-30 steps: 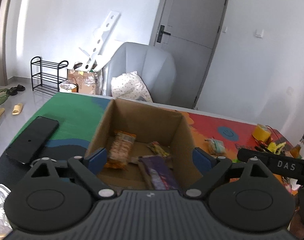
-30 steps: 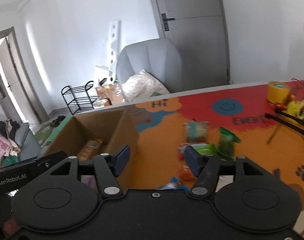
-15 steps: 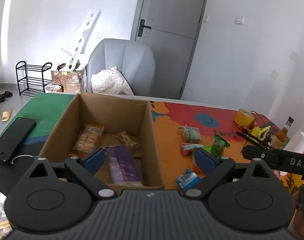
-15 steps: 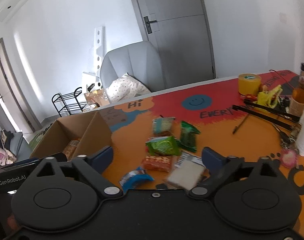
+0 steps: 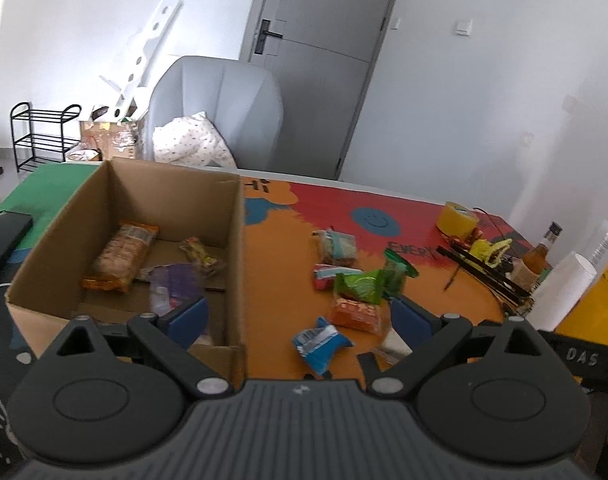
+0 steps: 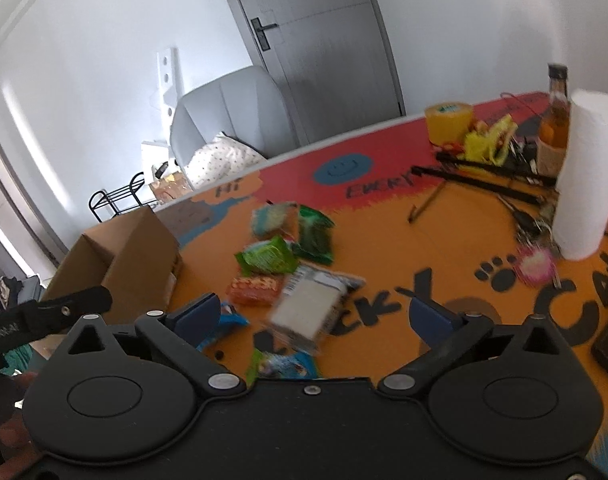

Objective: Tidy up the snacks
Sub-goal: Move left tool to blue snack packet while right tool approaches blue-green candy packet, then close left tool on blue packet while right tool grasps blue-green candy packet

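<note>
Two wrist cameras looked down over a table [image 5: 287,276] covered by a bright orange, red and green printed mat.

From the left wrist view, the left gripper [image 5: 299,316] had its blue-padded jaws spread wide, with nothing pressed between them. It hung above the near right corner of an open brown cardboard box [image 5: 233,240]. Inside the box lay an orange-edged packet of biscuits [image 5: 119,256], a small yellow wrapped bar [image 5: 201,256] and a purple packet [image 5: 173,284], blurred. To the right of the box, loose on the mat, a cluster of snacks lay close together: a pale packet with a teal band [image 5: 336,244], a bright green crinkled packet [image 5: 360,286], a dark green packet [image 5: 398,270], an orange-red packet [image 5: 356,314] and a blue-and-white wrapper [image 5: 320,342] nearest the camera.

From the right wrist view, the right gripper [image 6: 314,314] had just been opening further and stood wide apart. A flat white packet with a barcode label [image 6: 312,306] lay on the mat between its jaws in the picture, with neither pad pressing on it; it was blurred.

Farther right on the table stood a yellow roll of tape [image 6: 448,120], a brown glass bottle [image 6: 556,112] and a white paper towel roll [image 6: 588,172]. A grey armchair holding a spotted white cushion [image 5: 189,144] stood beyond the table.
</note>
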{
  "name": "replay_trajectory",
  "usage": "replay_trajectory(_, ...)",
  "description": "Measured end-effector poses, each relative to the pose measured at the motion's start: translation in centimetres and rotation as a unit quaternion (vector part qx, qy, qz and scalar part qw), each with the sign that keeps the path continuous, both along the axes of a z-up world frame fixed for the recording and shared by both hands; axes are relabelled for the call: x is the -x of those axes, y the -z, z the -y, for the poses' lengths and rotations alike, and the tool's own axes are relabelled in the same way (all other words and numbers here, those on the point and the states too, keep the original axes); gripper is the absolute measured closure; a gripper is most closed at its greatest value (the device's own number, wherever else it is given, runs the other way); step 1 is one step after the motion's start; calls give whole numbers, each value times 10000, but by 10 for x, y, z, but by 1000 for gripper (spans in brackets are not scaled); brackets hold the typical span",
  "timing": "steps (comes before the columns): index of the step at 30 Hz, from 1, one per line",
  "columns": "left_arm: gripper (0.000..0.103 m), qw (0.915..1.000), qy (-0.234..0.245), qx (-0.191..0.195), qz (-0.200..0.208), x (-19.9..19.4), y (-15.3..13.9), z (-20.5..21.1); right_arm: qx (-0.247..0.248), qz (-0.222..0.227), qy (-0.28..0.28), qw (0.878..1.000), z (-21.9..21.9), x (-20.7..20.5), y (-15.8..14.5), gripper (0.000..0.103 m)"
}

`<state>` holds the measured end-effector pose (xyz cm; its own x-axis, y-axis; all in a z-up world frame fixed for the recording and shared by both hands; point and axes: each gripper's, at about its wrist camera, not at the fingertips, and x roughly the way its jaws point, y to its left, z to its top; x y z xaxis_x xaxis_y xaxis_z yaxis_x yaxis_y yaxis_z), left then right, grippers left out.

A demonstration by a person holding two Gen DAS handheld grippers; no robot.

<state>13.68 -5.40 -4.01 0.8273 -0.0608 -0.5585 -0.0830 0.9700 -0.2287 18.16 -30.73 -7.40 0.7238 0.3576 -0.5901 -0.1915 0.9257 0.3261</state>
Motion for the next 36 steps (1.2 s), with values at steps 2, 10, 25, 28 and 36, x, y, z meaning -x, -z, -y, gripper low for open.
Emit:
replay_trajectory(2, 6, 10000, 63, -21, 6, -1, 1, 6, -12, -41, 3, 10000, 3, 1, 3, 0)
replay_trajectory(10, 20, 9987, 364, -344, 40, -3, 6, 29, -139, -187, -159, 9996, 5, 1, 18, 13)
replay_trajectory(25, 51, 9966, 569, -483, -361, -22, 31, 46, -366, -552, -361, 9972, -12, -14, 47, 31)
replay_trajectory(28, 53, 9963, 553, -508, -411, -25, 34, 46, -352, -603, -425, 9967, -18, -18, 52, 32)
replay_trajectory(36, 56, 9958, 558, -454, -564, -37, 48, 46, -26, -590, -642, 9962, -27, -21, 57, 53)
